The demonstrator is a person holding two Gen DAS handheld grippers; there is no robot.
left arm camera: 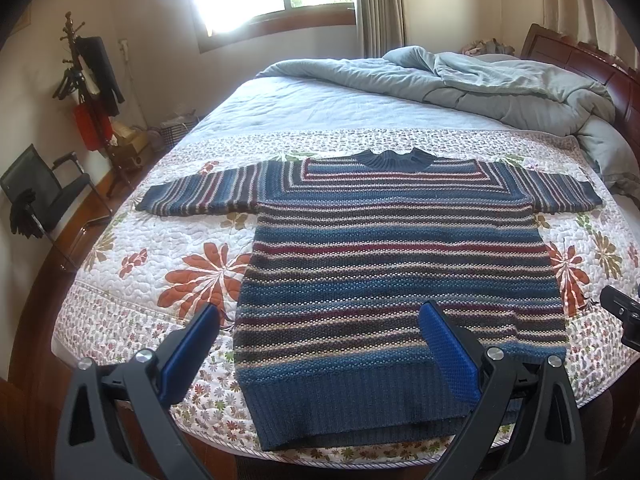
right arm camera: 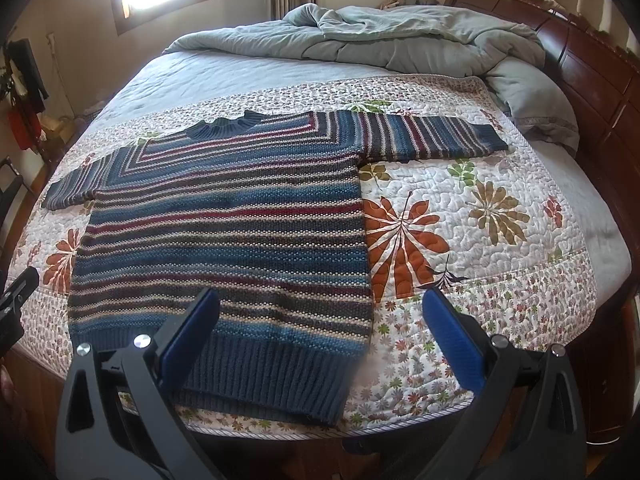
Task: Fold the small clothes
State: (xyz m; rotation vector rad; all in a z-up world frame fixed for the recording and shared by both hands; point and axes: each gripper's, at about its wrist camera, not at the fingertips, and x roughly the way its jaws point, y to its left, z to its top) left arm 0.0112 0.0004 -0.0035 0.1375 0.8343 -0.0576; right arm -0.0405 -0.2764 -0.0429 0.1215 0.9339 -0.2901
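Observation:
A small striped knit sweater (left arm camera: 400,264), blue with red and cream bands, lies flat on the flowered quilt (left arm camera: 168,248), sleeves spread out, collar at the far side, ribbed hem at the near edge. It also shows in the right wrist view (right arm camera: 224,232). My left gripper (left arm camera: 320,316) is open and empty, hovering over the hem's left corner. My right gripper (right arm camera: 320,300) is open and empty, hovering over the hem's right corner. The right gripper's body shows at the right edge of the left wrist view (left arm camera: 624,316).
A rumpled grey-blue duvet (left arm camera: 500,84) lies at the head of the bed by the dark wooden headboard (right arm camera: 580,64). A black chair (left arm camera: 44,196) and a coat stand (left arm camera: 88,80) are on the floor to the left. The bed's near edge (left arm camera: 320,458) is just below the hem.

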